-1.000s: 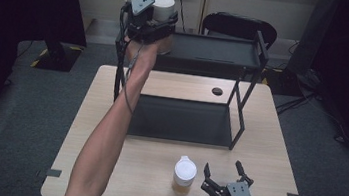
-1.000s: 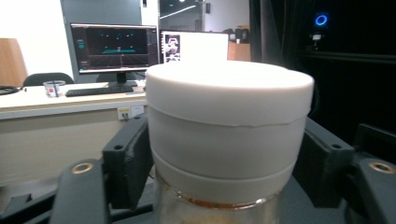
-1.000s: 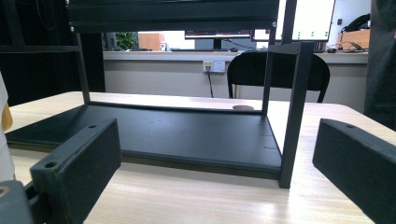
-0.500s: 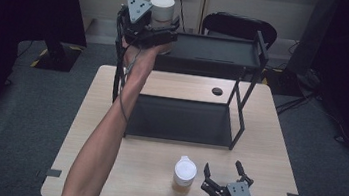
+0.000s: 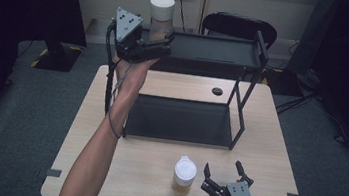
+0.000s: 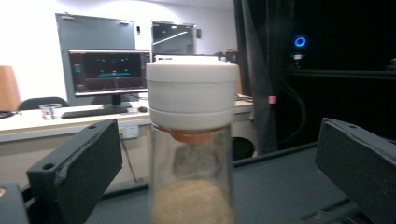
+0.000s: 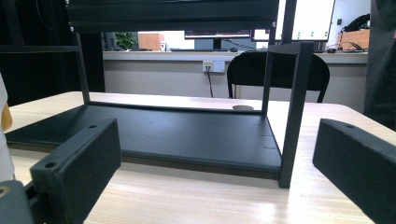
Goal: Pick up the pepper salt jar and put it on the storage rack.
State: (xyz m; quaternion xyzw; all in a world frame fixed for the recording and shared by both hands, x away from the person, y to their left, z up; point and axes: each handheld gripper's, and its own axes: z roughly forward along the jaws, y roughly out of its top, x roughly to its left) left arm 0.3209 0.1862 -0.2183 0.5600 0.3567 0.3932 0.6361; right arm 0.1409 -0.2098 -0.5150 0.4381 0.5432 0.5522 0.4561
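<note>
On the rack, high view: jar [image 5: 160,18] with white cap stands at the top shelf's [image 5: 218,50] left end; left hand-held gripper [image 5: 161,43] has just opened, jaws spread either side of it, not touching.
Tabletop [image 5: 276,156], high view: second jar [image 5: 184,176] beside the right hand-held gripper [image 5: 223,170], jaws spread, empty.
Left gripper view: jar [image 6: 191,140] is clear, glass-like, part-filled with grains; likely stiff, smooth, breakable, moderately heavy.
Hold: clear body below the cap [image 6: 191,91], squarely.
Right gripper view: lower shelf [image 7: 154,130] bare.

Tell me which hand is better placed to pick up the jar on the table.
Right: the right tool rests open on the table beside that jar. The left tool, jaws just opened, is up at the shelf jar.
</note>
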